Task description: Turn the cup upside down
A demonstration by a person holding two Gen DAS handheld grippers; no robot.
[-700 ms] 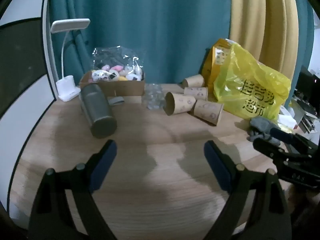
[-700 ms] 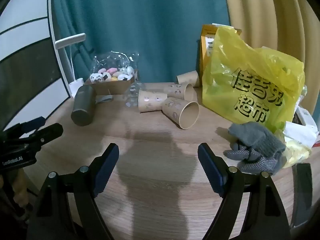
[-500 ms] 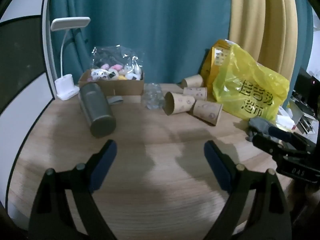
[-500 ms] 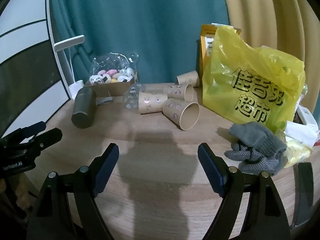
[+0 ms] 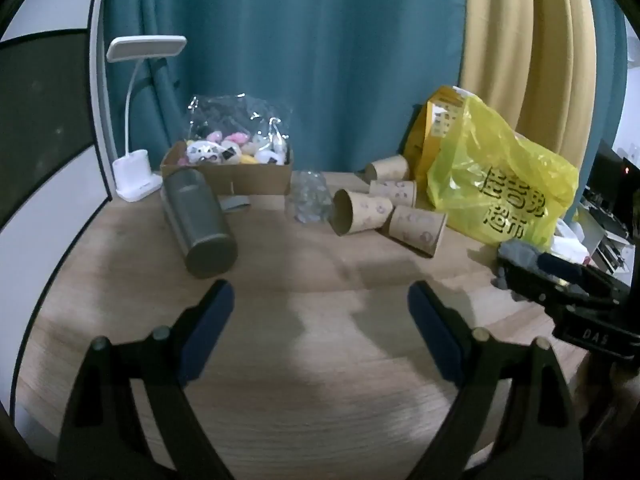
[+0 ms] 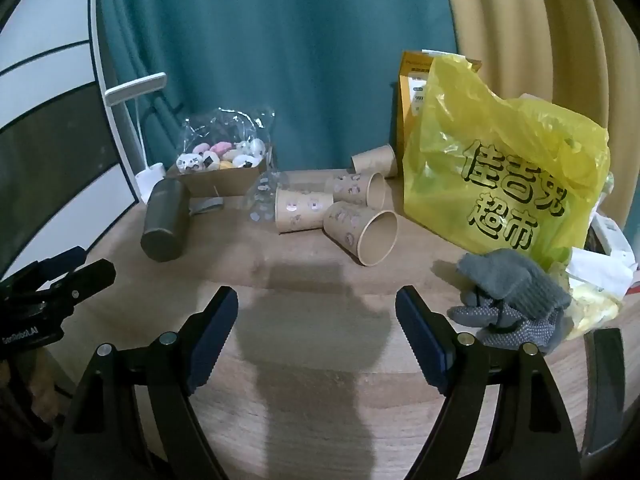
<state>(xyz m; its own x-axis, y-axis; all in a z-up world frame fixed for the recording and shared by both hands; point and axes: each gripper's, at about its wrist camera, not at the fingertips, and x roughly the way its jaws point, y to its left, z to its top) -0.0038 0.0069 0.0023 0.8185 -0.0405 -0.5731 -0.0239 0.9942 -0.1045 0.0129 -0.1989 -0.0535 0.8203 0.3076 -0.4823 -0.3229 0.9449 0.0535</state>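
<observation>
Right gripper (image 6: pixel 316 320) gapes wide, holding nothing; ahead of it and a touch right lies the nearest paper cup (image 6: pixel 360 234) on its side, long axis slanting, mouth facing the right fingertip; left gripper (image 5: pixel 320 316) equally wide and empty, the same cup (image 5: pixel 418 230) farther off to its right; right looks nearer.

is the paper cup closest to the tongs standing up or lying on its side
Lying on its side. The nearest paper cup rests on its wall on the table, its open mouth facing the right wrist camera.
</observation>
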